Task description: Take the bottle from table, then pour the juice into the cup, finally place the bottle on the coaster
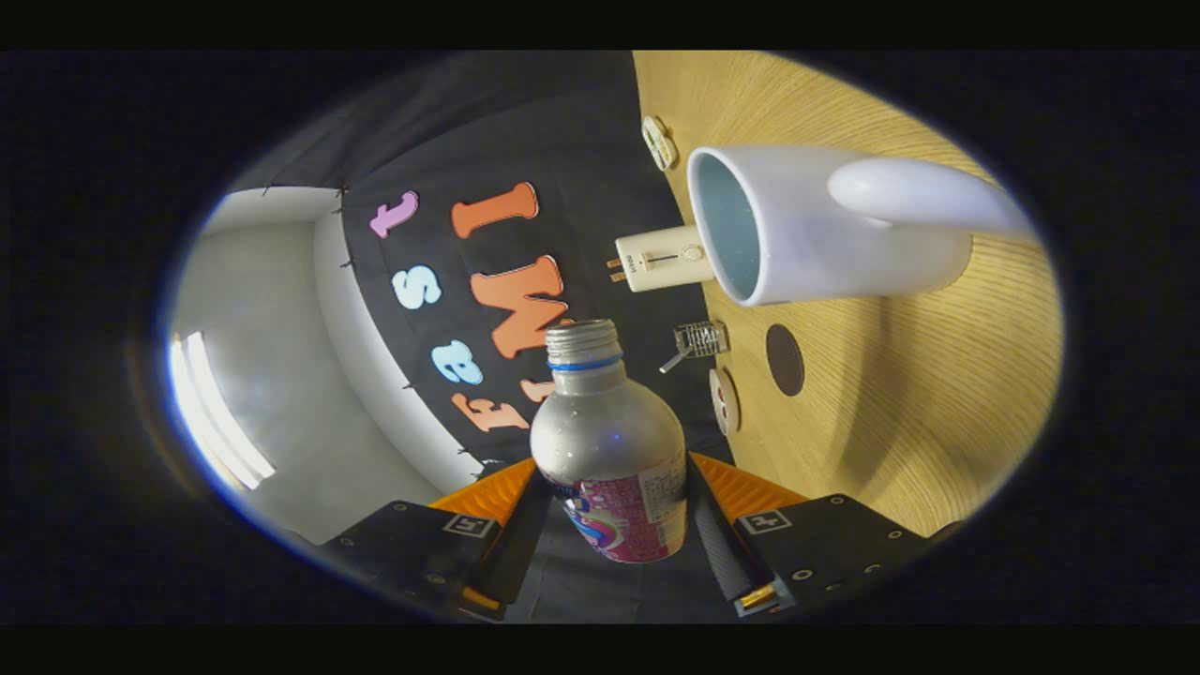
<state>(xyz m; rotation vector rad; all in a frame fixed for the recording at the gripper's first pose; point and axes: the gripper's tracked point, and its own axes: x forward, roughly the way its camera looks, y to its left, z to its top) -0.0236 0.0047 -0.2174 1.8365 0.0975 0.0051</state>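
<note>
Gripper (614, 525) holds the bottle (609, 459) between its two fingers, which are clenched on the labelled lower part from both sides. The bottle is silver, its cap is off, and a blue ring sits under the threaded neck. The whole view is rolled to the side, so the bottle is tilted and its open mouth points toward the cup (825, 230). The cup is a white mug with a large handle; it stands on the wooden table (900, 412) beyond the fingers and well apart from the bottle mouth. A dark round coaster (785, 359) lies on the table between the cup and the fingers. A second round disc (724, 400) lies near it.
</note>
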